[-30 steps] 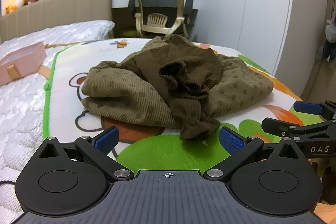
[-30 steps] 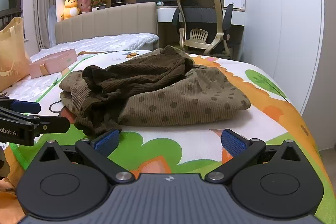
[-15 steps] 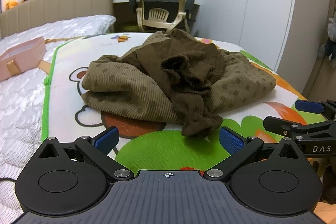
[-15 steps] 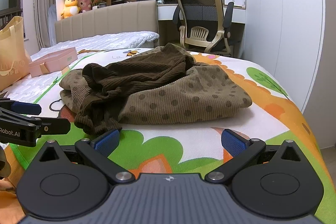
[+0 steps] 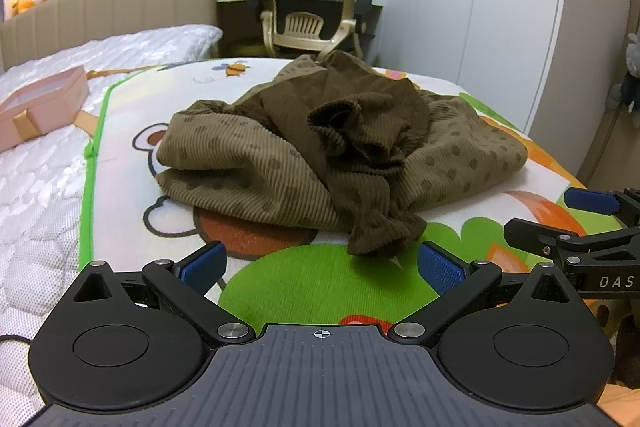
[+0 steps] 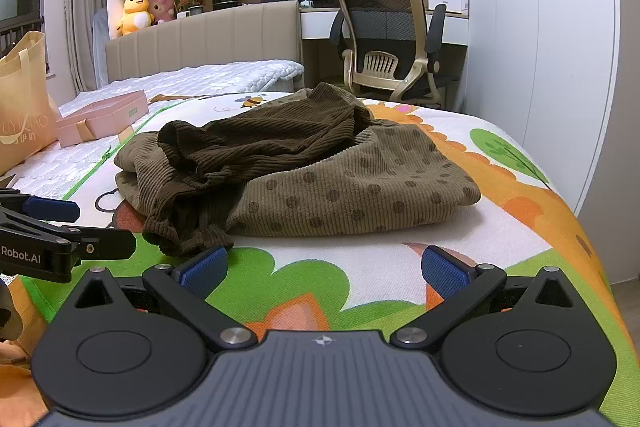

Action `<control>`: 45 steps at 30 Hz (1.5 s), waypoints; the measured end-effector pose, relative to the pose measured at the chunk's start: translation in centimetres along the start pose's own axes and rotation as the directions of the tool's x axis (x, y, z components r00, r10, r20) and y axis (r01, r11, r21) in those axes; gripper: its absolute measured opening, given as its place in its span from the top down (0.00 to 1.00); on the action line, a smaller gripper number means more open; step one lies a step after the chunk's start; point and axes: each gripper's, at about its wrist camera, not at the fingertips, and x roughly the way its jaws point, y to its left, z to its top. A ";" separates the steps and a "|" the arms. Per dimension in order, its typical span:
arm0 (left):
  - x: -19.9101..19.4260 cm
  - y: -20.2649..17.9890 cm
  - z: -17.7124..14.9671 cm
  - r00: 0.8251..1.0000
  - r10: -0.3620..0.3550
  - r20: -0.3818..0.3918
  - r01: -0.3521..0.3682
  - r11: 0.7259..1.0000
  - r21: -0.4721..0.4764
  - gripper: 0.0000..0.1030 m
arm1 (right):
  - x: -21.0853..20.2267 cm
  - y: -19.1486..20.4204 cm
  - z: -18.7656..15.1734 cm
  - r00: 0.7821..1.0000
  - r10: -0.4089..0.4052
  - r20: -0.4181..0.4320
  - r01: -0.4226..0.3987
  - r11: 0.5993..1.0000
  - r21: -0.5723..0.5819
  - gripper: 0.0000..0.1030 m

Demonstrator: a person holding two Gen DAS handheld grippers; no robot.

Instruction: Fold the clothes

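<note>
A crumpled olive-brown corduroy garment (image 5: pixel 320 151) with dark dots lies in a heap on a cartoon-print mat (image 5: pixel 280 279) on the bed. A darker brown part drapes over its middle and hangs toward me. My left gripper (image 5: pixel 320 267) is open, just short of that hanging dark end, with nothing between its blue pads. In the right wrist view the same garment (image 6: pixel 328 179) lies ahead, and my right gripper (image 6: pixel 324 267) is open and empty, its left pad (image 6: pixel 202 265) close to the dark hem. Each gripper shows at the edge of the other's view.
A pink box (image 6: pixel 104 117) sits on the white mattress (image 5: pixel 36 195) to the left, with a tan tote bag (image 6: pixel 20 107) beside it. An office chair (image 6: pixel 388 39) and desk stand beyond the bed. White wardrobe doors (image 6: pixel 552 47) run along the right. The mat's right edge drops off.
Both grippers have edged slightly closer to the garment and the views tilted a little. The garment has not moved, and both grippers stay open.
</note>
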 end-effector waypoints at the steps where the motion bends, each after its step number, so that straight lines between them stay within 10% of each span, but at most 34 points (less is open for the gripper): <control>1: 0.0 0.0 0.0 1.000 0.000 0.000 0.000 1.000 0.000 0.00 | 0.0 0.0 0.0 1.000 0.000 0.000 0.000 1.000 0.000 0.00; 45: 0.2 0.2 -0.1 1.000 0.004 -0.021 -0.004 1.000 -0.010 0.00 | -0.1 -0.3 0.0 1.000 0.005 0.003 -0.005 1.000 0.015 0.00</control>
